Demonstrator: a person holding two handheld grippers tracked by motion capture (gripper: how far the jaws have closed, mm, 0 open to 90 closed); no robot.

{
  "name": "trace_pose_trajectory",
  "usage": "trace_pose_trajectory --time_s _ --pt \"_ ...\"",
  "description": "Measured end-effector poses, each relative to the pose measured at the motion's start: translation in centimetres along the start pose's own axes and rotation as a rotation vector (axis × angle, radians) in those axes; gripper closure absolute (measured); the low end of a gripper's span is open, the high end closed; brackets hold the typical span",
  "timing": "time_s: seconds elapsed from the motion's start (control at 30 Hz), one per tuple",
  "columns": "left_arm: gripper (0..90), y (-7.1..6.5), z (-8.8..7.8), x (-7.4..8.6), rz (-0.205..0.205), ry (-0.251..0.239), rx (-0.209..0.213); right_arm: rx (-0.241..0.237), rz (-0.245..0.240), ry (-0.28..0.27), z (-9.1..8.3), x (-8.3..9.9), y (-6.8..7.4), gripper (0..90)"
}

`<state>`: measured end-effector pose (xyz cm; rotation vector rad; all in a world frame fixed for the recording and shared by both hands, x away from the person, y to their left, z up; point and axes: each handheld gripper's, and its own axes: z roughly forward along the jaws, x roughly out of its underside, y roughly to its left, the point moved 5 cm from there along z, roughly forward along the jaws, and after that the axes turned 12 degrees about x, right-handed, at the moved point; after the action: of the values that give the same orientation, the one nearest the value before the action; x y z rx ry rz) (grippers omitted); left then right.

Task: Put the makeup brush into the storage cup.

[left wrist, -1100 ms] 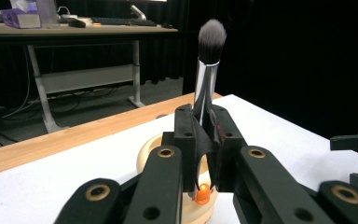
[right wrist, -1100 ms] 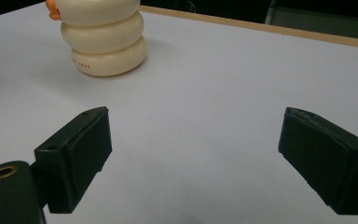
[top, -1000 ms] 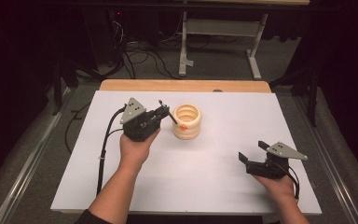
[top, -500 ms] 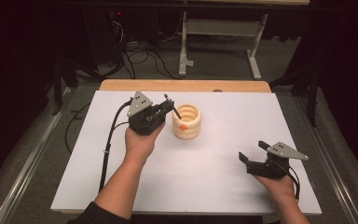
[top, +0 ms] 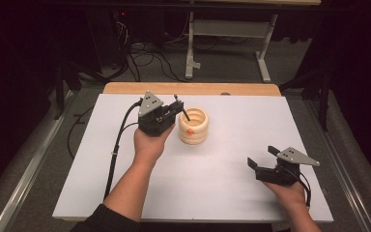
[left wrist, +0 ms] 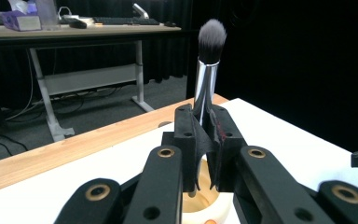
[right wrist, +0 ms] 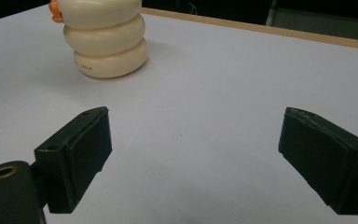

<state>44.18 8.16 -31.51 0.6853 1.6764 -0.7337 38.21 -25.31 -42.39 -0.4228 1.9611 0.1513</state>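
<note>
A makeup brush (left wrist: 205,84) with a silver ferrule and dark bristles stands upright between the jaws of my left gripper (left wrist: 204,121), which is shut on it. In the high view the left gripper (top: 176,108) sits just left of a cream ringed holder (top: 193,126) with an orange spot, and the brush (top: 186,116) slants with its lower end in the holder's opening. My right gripper (top: 260,159) rests near the front right of the white table top, open, with nothing between its pads (right wrist: 74,154). The holder (right wrist: 107,42) stands beyond it.
The white table top (top: 222,193) has a wooden strip (top: 188,88) along its far edge. Behind it are a desk frame (top: 222,29) and cables on the floor. The left gripper's cable (top: 118,145) trails over the table's left side.
My left gripper has moved right and a little away with the brush, bringing the brush's lower end over and into the holder. The right gripper has stayed in place.
</note>
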Motion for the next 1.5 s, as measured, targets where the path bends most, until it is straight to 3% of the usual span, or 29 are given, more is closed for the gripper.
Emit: trace_pose_trajectory --time_s 0.7,1.5 --pt "83.3 0.3 1.7 1.0 -0.017 0.031 -0.015 -0.005 0.001 0.0 0.0 0.0 0.1 11.1" --pt "83.2 0.6 3.9 3.5 -0.029 0.12 -0.042 -0.007 -0.002 -0.002 0.0 0.0 0.2 11.1"
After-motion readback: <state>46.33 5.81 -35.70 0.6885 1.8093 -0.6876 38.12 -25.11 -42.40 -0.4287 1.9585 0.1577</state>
